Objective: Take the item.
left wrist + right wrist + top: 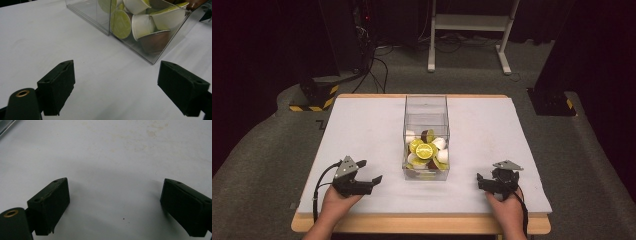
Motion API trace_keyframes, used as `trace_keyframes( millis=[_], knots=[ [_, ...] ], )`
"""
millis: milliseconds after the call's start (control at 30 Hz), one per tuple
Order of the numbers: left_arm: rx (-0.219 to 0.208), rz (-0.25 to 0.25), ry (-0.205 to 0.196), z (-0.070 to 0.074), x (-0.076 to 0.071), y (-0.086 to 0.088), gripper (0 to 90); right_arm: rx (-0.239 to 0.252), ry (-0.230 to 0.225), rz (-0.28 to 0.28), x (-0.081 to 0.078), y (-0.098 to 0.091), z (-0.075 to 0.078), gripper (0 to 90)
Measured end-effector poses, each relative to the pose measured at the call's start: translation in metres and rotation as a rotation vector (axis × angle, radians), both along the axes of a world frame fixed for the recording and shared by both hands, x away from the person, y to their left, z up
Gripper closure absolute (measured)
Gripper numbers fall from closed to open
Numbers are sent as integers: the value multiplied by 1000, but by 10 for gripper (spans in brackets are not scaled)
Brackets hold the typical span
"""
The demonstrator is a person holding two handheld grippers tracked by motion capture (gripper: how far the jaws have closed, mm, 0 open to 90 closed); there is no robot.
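White cloth covers the wooden-edged table [362,125] we work at. Nearest us, our left gripper [371,171] rests at the near left with its jaws spread wide and empty, angled toward the middle. Our right gripper [480,179] sits at the near right, jaws likewise apart and holding nothing, above bare cloth. Between them and slightly farther stands a clear, tall plastic box [426,107], its lower part filled with white, lime-green and brown coffee capsules [426,150]. Beyond the table lies dark floor with cables.

Clear box [426,112] of capsules [425,151] between both grippers.
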State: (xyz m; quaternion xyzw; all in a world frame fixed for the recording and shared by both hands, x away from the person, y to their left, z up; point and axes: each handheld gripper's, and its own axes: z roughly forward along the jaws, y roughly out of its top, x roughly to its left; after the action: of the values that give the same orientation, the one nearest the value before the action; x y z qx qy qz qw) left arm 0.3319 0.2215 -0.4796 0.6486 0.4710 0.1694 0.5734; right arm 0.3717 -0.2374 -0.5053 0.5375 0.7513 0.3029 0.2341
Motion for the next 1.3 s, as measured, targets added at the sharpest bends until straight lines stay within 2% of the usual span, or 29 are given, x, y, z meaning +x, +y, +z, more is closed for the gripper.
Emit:
trace_keyframes(
  millis=[67,267,433,633,733,833,933,1067,1100,1300],
  knots=[
    [-15,1,0,1,-1,-2,148,0,0,0,0,0,0,87],
    [-26,-10,-5,3,-2,-3,149,0,0,0,0,0,0,87],
    [-62,-12,-9,7,-3,-6,149,1,1,0,0,0,0,87],
    [-54,-28,-24,11,-5,-8,150,1,1,0,0,0,0,87],
    [-68,-24,-25,14,-6,-10,152,1,-1,-1,0,0,0,86],
    [-42,-40,-22,16,-5,-11,153,1,1,0,0,0,0,86],
    [-41,-38,-23,18,-5,-11,154,2,2,-1,0,0,0,86],
    [-59,-29,-16,20,-4,-13,155,3,1,-1,0,0,0,86],
    [-44,-32,-17,21,-3,-13,155,4,2,-2,0,0,0,86],
    [-75,-26,-15,23,-1,-19,157,3,1,-1,0,0,0,86]
  ],
)
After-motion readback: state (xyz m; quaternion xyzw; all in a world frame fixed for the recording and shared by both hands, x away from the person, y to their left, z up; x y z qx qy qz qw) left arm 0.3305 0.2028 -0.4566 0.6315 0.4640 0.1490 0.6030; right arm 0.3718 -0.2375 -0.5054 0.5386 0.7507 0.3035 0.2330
